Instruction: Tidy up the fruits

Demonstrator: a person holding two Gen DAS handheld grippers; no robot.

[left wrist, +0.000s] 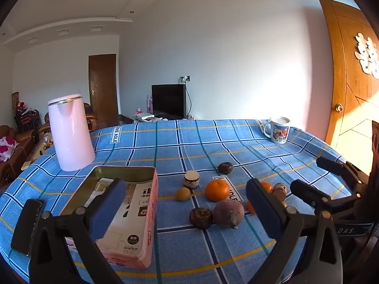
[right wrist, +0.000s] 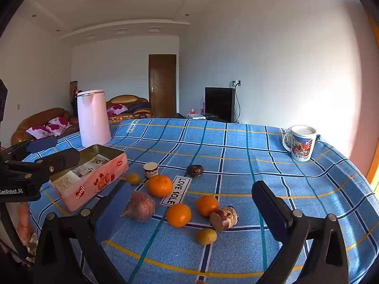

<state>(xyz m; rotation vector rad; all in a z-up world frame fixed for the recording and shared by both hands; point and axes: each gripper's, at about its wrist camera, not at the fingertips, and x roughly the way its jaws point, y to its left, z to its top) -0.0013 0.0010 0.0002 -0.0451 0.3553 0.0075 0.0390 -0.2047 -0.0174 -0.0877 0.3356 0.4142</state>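
Note:
Fruits lie on the blue checked tablecloth [right wrist: 236,146]: three oranges [right wrist: 160,185] [right wrist: 178,214] [right wrist: 207,205], a large purple-brown fruit [right wrist: 141,206], a dark wrinkled fruit [right wrist: 195,170] and small yellow fruits [right wrist: 206,236] [right wrist: 133,178]. An open pink tin box [right wrist: 94,177] stands at the left; it also shows in the left wrist view [left wrist: 132,213]. My left gripper [left wrist: 187,210] is open and empty, above the table near the box and the large purple fruit [left wrist: 228,213]. My right gripper [right wrist: 191,213] is open and empty, with the oranges between its fingers' line of sight.
A pink kettle [right wrist: 93,118] stands at the back left. A printed mug [right wrist: 302,145] stands at the back right. An upright small cup [right wrist: 151,170] and a toppled one [right wrist: 225,217] lie among the fruit. A black phone [left wrist: 28,227] lies left of the box.

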